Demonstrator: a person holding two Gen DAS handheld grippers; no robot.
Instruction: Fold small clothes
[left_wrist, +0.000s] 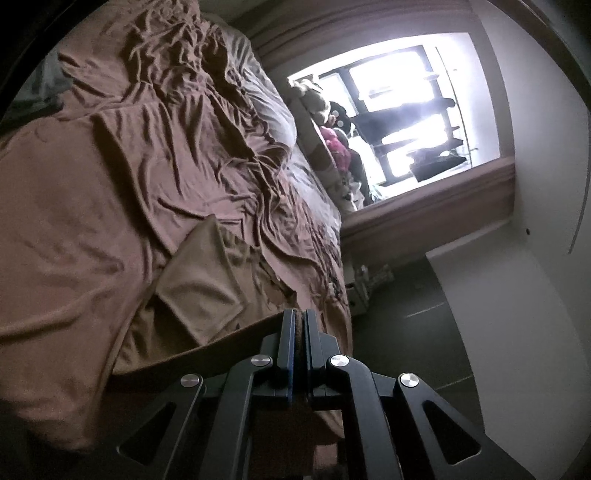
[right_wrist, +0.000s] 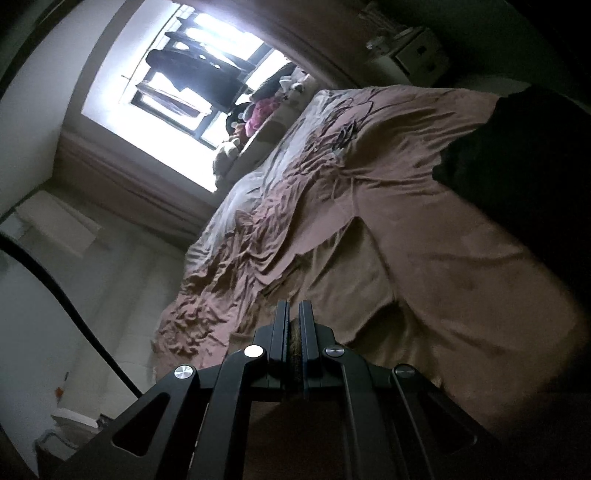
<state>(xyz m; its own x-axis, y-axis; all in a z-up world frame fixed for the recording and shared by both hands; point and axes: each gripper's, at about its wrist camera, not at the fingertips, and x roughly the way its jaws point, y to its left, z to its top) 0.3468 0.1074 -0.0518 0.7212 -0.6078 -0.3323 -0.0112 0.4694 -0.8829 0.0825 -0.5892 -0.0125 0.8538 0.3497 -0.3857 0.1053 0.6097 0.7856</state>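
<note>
Left wrist view: your left hand-held gripper (left_wrist: 303, 321) and right hand-held gripper (right_wrist: 294, 314) each clench an edge of the tan garment (left_wrist: 199, 280), which trails toward ten o'clock over the bed (left_wrist: 92, 184).

One bed (left_wrist: 92, 221), one tan garment (left_wrist: 199, 273), one window (left_wrist: 399, 110), two grippers (left_wrist: 303, 314).

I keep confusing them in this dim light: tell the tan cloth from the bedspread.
The tan cloth is paler and yellower; the bedspread is pinkish brown. The tan cloth is pinched by the left gripper and the right gripper; the bedspread lies unheld. Both are wrinkled fabric.
</note>
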